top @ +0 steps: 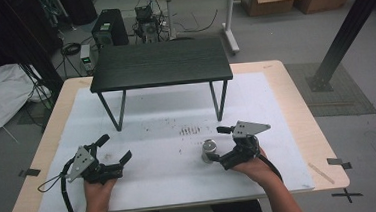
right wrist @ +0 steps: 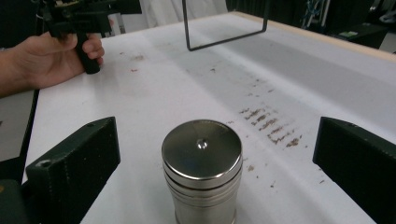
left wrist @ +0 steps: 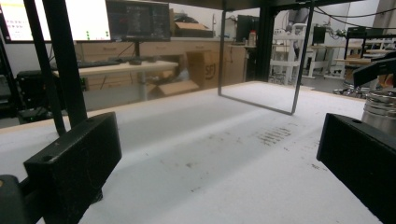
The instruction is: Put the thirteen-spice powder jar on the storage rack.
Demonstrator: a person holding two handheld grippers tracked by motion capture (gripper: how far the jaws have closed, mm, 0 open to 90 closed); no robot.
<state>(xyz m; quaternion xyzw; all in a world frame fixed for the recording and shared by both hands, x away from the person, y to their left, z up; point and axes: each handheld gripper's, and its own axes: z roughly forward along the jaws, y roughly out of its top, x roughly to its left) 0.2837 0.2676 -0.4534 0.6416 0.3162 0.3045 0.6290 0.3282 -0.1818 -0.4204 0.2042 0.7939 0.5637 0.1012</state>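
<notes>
Canister [right wrist: 201, 170] stands upright between the right gripper [right wrist: 205, 163]'s spread fingers, ready for gripping; left gripper [top: 110, 156] rests released, clear.

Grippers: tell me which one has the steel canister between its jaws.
The right gripper: its open jaws stand either side of the upright steel canister, not touching it. The left gripper is open over bare white mat.

Silver steel canister [right wrist: 201, 168]; black shelf [top: 160, 63]; white, brown-speckled mat [top: 169, 157].

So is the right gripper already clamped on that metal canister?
No, the right gripper is open, with its jaws standing well apart on either side of the upright metal canister and a clear gap to each.
</notes>
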